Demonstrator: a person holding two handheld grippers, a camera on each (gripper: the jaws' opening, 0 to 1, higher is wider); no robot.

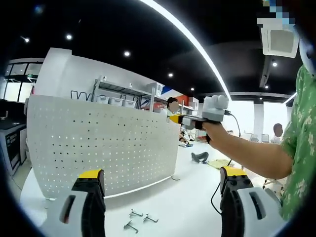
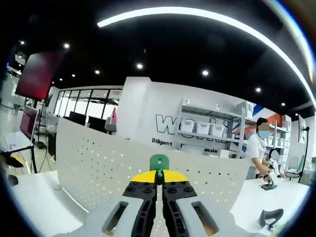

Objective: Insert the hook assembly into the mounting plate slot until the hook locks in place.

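A white pegboard mounting plate (image 1: 98, 143) stands upright on the white table (image 1: 187, 207). Several small metal hooks (image 1: 138, 219) lie on the table in front of it. My left gripper (image 1: 162, 174) is wide open, with nothing between its yellow-tipped jaws. A person's hand holds my right gripper (image 1: 175, 119) up by the plate's top right corner. In the right gripper view, that gripper (image 2: 159, 177) is shut on a small green hook piece (image 2: 159, 161), which sticks out past the tips. The plate (image 2: 108, 168) lies just beyond it.
A black cable (image 1: 217, 190) trails across the table on the right. The person's arm and green patterned shirt (image 1: 301, 148) fill the right side. Shelves with bins (image 2: 207, 131) and another person (image 2: 257, 148) stand behind the plate. A monitor (image 2: 27, 123) sits far left.
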